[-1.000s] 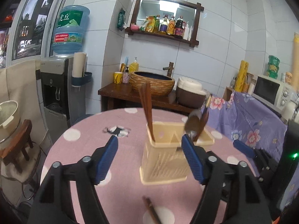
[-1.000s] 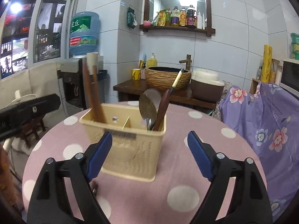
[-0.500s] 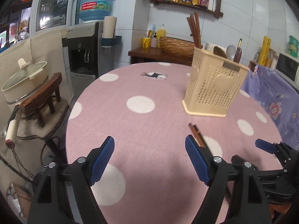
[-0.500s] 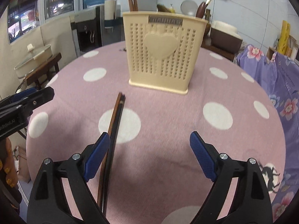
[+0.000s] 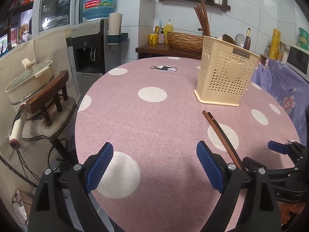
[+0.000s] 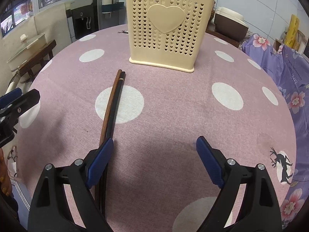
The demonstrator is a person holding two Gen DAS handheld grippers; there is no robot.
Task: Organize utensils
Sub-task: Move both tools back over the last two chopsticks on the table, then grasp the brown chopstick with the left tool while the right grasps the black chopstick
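1. A pair of chopsticks [image 6: 112, 104] is seen lying loose on the pink polka-dot tablecloth [image 6: 173, 116], tips pointing toward the cream utensil holder [image 6: 166, 29], which stands upright just beyond them.

2. The right gripper [image 6: 152, 158] is held low over the cloth with its jaws spread wide and nothing between them; the chopsticks pass under its left finger [image 6: 98, 164] rather than through the gap.

3. The left gripper [image 5: 152, 166] is shown with its jaws opening and empty, only bare cloth between them, the chopsticks [image 5: 222, 135] lying just outside its right finger.

4. More chopsticks [image 5: 202, 19] and spoons [image 5: 237, 38] are already stood in the holder [image 5: 226, 77] (separate compartments, it appears).

5. The step in hand is judged to be the pickup of the loose pair. A clean grasp would be helped if one gripper were shifted sideways until both sticks sit centred between the pads, then closed across them together, so that neither stick is left behind or rolled away.
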